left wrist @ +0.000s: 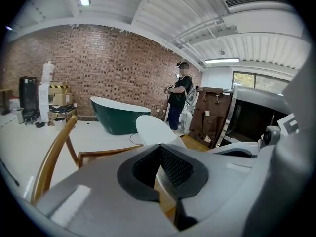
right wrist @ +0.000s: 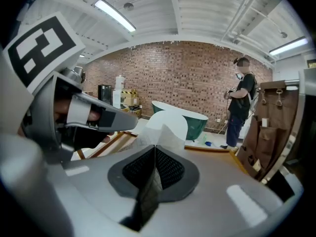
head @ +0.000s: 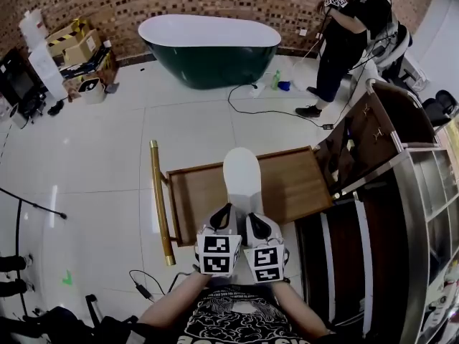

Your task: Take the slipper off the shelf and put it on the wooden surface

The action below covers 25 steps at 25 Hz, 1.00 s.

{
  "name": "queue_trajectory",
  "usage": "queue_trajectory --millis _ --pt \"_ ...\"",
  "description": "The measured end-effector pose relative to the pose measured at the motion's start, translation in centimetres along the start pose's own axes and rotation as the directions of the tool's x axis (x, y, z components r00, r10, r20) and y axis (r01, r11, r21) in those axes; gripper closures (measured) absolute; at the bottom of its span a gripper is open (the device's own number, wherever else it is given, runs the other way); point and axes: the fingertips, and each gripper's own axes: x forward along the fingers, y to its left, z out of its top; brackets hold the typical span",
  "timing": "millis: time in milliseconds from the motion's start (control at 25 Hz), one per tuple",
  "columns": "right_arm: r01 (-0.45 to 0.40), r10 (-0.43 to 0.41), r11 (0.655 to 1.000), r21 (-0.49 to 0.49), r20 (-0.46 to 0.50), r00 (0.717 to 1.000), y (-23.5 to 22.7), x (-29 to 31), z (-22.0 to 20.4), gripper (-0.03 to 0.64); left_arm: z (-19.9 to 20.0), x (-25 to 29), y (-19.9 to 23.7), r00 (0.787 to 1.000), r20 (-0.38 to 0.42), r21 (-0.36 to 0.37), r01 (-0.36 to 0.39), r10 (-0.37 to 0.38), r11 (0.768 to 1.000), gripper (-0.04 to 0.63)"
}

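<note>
slipper [head: 242, 176], near end hidden behind left gripper [head: 223, 218], right gripper [head: 256, 221]

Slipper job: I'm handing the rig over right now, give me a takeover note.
Left hand-held gripper: shut on the near end of the slipper.
Right hand-held gripper: shut on the same end, beside the left one.
Slipper: off the shelf, above the wooden surface; can't tell whether it touches the wood.
Left to do: set it flat on the wood, open both jaws, back away.
</note>
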Motion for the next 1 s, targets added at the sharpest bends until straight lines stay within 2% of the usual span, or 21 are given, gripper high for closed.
queue_trajectory --millis 240,520,1000 --pt "-0.093 0.093 0.996 0.001 -0.04 0.995 3.5 3.3 -1.0 0.606 -0.7 -1.5 3.6 0.997 -0.005 -0.027 -0.075 0.075 0.997 0.589" --pt "-0.132 0.13 0.991 -0.019 -0.084 0.988 5.3 6.1 -2.5 0.606 -1.3 -3.4 6.8 0.99 -0.011 -0.05 -0.143 0.143 0.988 0.589" --pt "-0.175 0.17 0.984 -0.015 -0.166 0.971 8.0 10.3 -4.9 0.605 -2.1 -5.6 9.3 0.979 -0.032 -0.043 -0.202 0.201 0.978 0.589"
